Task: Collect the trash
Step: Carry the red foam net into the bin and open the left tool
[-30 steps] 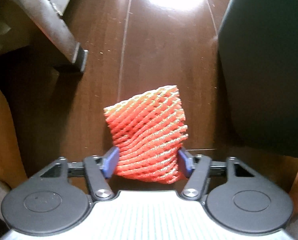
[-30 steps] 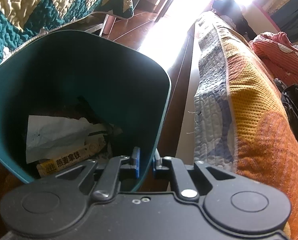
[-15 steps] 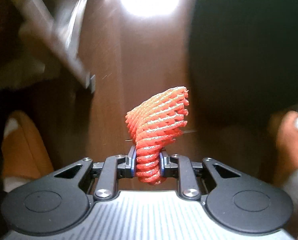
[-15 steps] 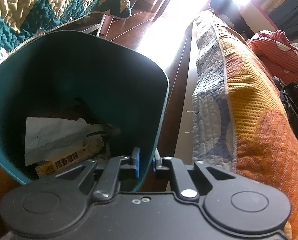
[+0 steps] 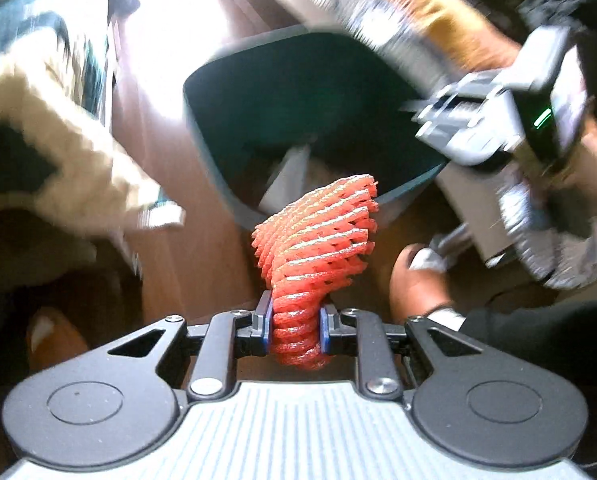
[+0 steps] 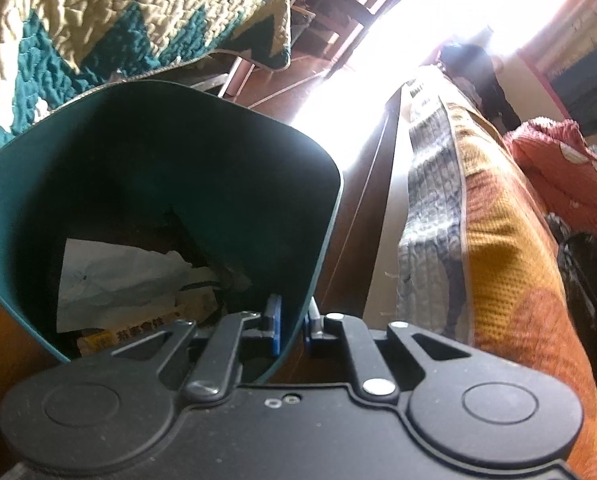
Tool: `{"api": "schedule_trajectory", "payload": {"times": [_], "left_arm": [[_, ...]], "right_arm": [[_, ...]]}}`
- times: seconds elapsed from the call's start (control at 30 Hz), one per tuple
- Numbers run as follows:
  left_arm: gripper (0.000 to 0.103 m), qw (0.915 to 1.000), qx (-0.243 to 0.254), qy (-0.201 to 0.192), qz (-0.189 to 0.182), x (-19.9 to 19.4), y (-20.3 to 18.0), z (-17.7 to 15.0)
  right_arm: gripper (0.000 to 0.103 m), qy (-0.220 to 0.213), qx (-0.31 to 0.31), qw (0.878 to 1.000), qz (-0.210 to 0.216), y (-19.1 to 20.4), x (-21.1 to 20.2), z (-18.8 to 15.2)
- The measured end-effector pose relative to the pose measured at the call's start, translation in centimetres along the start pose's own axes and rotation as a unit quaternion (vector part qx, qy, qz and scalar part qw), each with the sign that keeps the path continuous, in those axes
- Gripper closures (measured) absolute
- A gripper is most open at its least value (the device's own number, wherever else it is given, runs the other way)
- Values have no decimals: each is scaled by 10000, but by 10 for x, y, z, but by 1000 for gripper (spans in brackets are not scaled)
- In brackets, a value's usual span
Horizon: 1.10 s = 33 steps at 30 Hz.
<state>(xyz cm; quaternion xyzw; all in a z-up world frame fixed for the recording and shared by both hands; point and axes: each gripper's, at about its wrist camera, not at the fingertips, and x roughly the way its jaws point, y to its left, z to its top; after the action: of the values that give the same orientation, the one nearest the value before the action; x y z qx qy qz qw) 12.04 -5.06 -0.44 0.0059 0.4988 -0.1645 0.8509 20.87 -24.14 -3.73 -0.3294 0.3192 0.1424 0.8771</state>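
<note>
Wood floor [image 6: 350, 220] between quilted beds, right claw [image 6: 292, 322] pinching teal bin [image 6: 178, 168] rim, left claw [image 5: 294, 322] clamping red foam net [image 5: 318, 240].

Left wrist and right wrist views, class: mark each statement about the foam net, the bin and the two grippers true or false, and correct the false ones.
1. The left gripper has its jaws shut on the red foam fruit net. True.
2. The right gripper is open and holds nothing. False: its jaws are clamped on the rim of the teal trash bin.
3. The bin already holds a white paper and a yellow printed wrapper. True.
4. The net already lies inside the bin. False: it is in the left jaws, in front of the bin's opening.
</note>
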Motion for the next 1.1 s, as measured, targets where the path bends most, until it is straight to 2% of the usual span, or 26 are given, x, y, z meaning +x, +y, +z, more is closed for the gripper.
{"api": "schedule_trajectory", "payload": {"times": [0.13,0.23,0.5,0.83,0.93,0.97,1.0,1.07,1.1], "left_arm": [[83,9990,82,-436,-52,-9,-11,34],[83,9985,147,-528,-10,6,-15,58],[83,9994,56,-119,319,77,-15,102],[81,9968,86,422,673,144,-16,112],[73,9960,50,561,698,156,-14,113],[66,9957,14,577,721,158,-13,112],[50,9955,-18,584,740,158,-12,113],[33,9957,-107,505,775,157,-11,114],[33,9965,-104,439,710,156,-13,114]], "right_arm": [[94,-132,-224,9997,-41,9,-6,4],[94,-219,-368,9991,-58,15,-9,6],[94,-280,-401,9988,-12,16,-10,7],[94,-148,-146,9998,34,7,-4,3],[94,-76,-38,9999,57,2,-1,0],[94,-58,-13,10000,63,1,-1,-1],[94,-39,16,10000,72,-1,0,-2],[94,22,106,9999,89,-5,3,-3],[94,65,155,9998,99,-7,5,-5]]}}
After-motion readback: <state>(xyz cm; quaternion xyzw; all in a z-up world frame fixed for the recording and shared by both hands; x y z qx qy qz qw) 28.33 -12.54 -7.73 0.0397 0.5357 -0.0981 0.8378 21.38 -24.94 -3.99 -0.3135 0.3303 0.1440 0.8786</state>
